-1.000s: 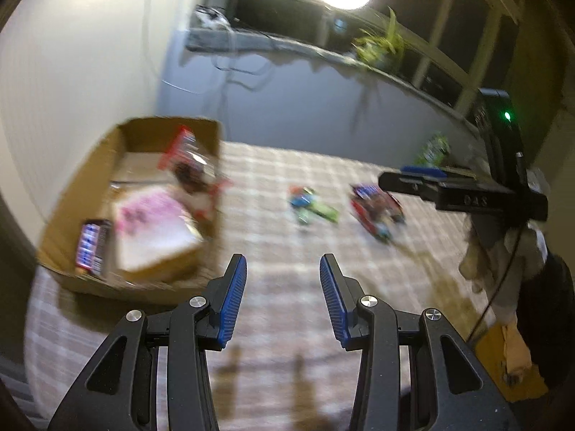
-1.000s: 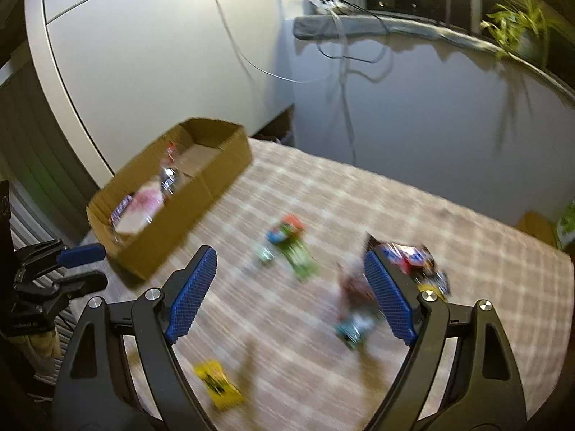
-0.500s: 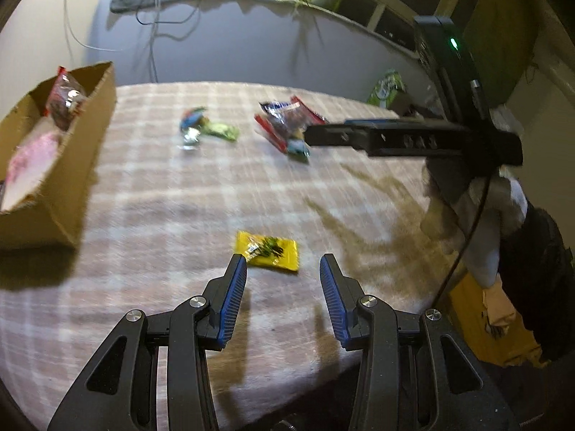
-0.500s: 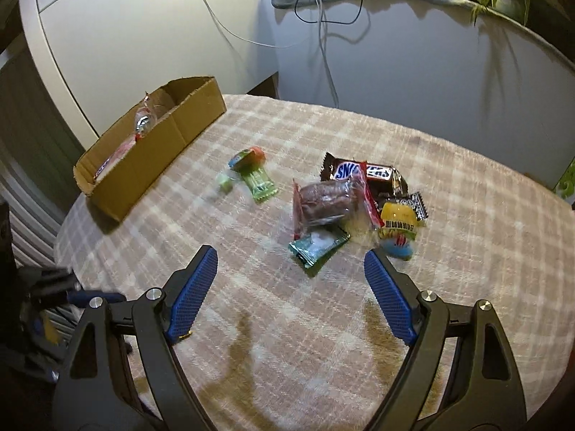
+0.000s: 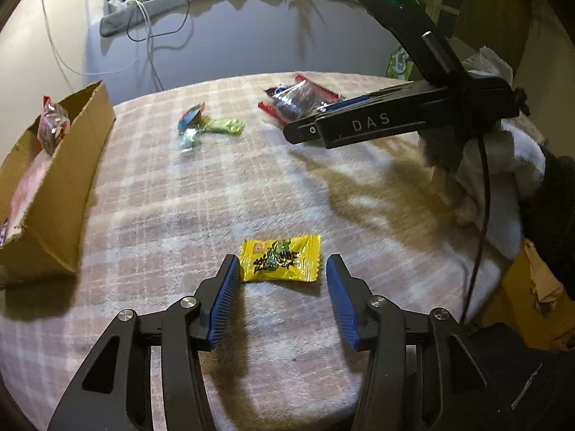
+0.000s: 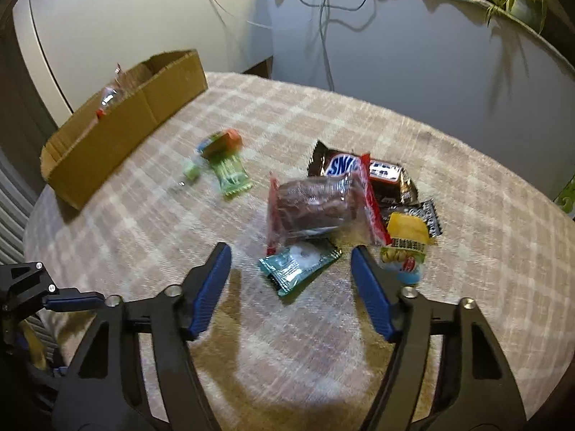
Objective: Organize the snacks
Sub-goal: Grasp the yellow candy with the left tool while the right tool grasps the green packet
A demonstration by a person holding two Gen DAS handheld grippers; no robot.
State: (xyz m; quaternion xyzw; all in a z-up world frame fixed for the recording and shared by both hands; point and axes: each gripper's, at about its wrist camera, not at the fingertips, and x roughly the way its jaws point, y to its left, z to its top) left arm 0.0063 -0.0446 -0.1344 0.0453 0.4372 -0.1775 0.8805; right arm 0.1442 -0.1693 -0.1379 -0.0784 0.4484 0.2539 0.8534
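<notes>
Both tongs gaping over loose snacks on the desk.
Cardboard box (image 5: 54, 186) sits far left; left tongs (image 5: 280, 273) straddle the yellow packet (image 5: 282, 259), empty; right tongs (image 6: 291, 262) spread wide near the green sachet (image 6: 300, 264), gripping nothing.

The tablecloth (image 5: 179, 215) is pale pink and white plaid, and the packet (image 5: 281, 259) in the lower middle is yellow with black and green print. The box (image 6: 118, 136) at upper left is brown; the wrapper (image 6: 300, 264) in the centre is teal, and both grippers' pads (image 6: 210, 292) are blue.
</notes>
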